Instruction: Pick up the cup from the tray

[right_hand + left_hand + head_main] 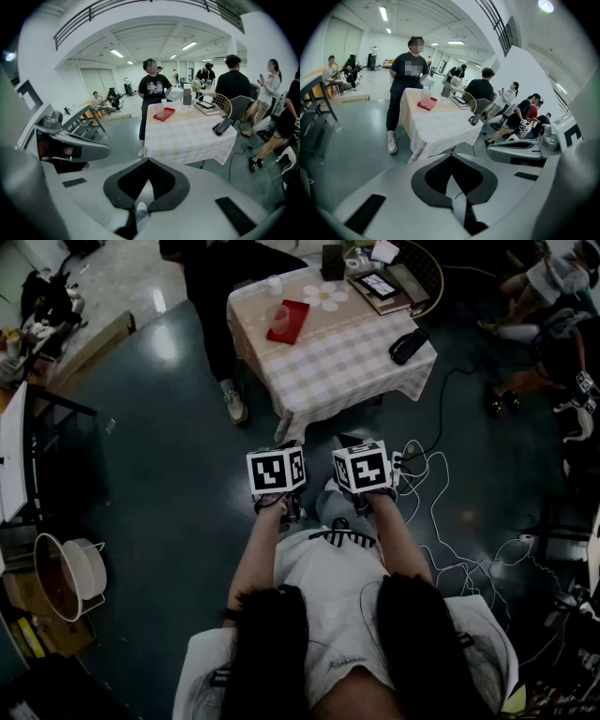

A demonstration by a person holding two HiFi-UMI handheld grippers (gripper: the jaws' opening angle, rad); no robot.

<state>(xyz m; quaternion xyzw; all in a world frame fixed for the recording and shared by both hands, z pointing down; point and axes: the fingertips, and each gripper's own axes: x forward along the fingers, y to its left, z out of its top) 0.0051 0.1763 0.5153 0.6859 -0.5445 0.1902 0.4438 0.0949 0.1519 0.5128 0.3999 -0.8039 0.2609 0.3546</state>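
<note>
A clear cup (278, 317) stands on a red tray (294, 324) at the far left corner of a table with a checked cloth (337, 362), well ahead of me. The cup (425, 97) and the tray (430, 105) show small in the left gripper view, and the cup (160, 110) and tray (166, 114) in the right gripper view. Both grippers are held close to my body, side by side, far short of the table. My left gripper (451, 161) is shut and empty. My right gripper (147, 164) is shut and empty too.
A person (220, 296) stands at the table's far left side. On the table lie a black handset (408, 345) and a tablet (380, 285). Cables (441, 521) trail over the floor at the right. Several people (511, 112) sit to the right.
</note>
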